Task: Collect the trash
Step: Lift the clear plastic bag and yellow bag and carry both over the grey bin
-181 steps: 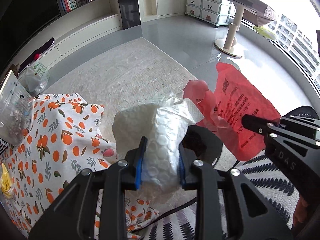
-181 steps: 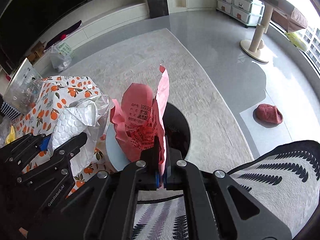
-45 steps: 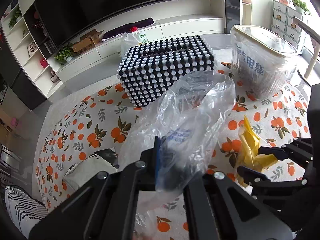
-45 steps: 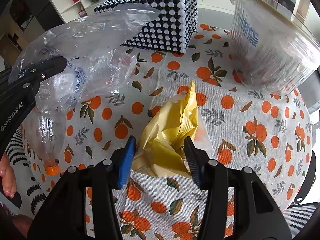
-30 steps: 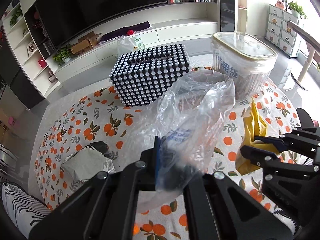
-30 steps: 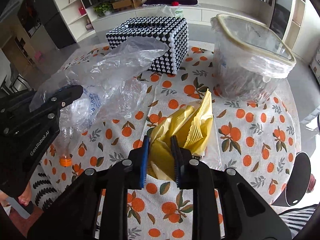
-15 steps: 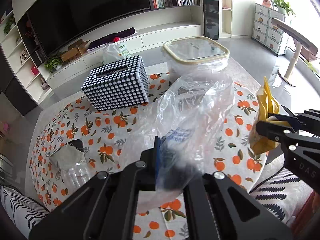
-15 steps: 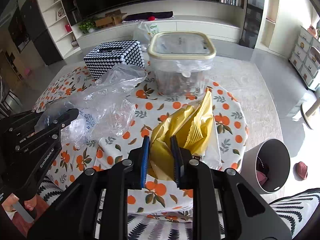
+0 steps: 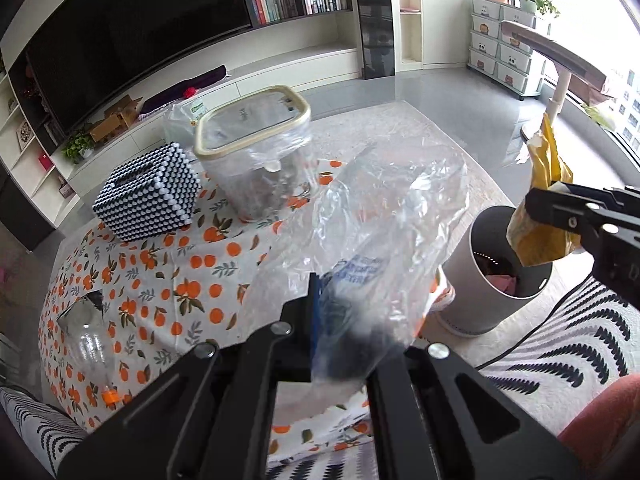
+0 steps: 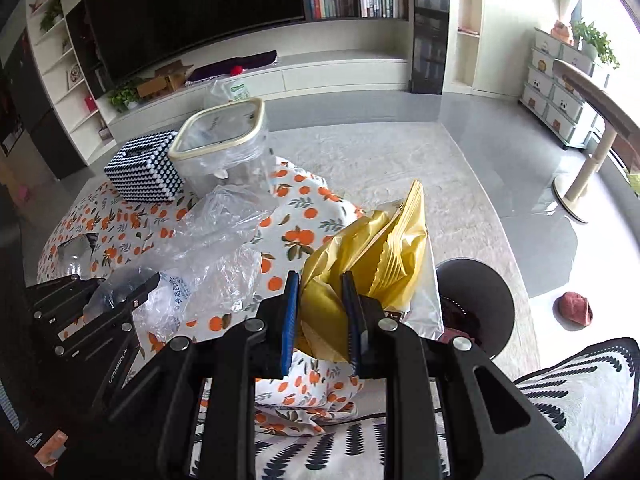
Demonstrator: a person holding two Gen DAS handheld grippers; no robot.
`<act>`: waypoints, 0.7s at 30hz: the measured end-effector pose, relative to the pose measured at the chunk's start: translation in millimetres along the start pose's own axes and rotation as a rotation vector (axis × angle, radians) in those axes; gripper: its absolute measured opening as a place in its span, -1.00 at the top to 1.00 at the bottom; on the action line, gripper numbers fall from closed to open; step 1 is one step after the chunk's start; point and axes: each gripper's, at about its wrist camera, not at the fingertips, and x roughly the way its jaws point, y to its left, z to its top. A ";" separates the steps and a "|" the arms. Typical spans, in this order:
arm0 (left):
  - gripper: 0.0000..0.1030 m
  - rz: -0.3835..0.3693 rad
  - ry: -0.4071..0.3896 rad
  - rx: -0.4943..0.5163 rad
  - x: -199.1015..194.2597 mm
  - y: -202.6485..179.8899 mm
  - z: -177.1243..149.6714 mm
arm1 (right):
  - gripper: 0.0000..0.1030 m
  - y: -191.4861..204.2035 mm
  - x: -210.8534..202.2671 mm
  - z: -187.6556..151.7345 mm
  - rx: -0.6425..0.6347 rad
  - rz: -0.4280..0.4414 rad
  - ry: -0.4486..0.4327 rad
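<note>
1. Presently, the left gripper (image 9: 320,320) is angled steeply downward, its jaws clamped tight on a clear plastic bag (image 9: 384,216) raised above the orange-print tablecloth (image 9: 168,264).
2. The right gripper (image 10: 320,320), likewise tilted down, is pinched narrowly on a yellow wrapper (image 10: 376,256), carried just above the grey bin (image 9: 480,304) on the floor beside the table.

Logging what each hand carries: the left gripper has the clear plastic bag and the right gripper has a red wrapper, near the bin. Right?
Not quite. The right gripper is shut on a yellow wrapper, not a red one, as the right wrist view shows. The left gripper does hold the clear plastic bag, near the bin.
</note>
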 end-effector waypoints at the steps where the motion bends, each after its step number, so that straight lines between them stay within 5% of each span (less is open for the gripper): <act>1: 0.95 -0.007 0.001 0.009 1.6 -11.3 2.6 | 0.62 -12.2 -3.1 -0.7 0.011 -0.010 -0.004; 21: 0.95 -0.134 0.066 0.167 79.3 -210.8 43.5 | 0.62 -209.0 23.5 -26.7 0.208 -0.144 0.031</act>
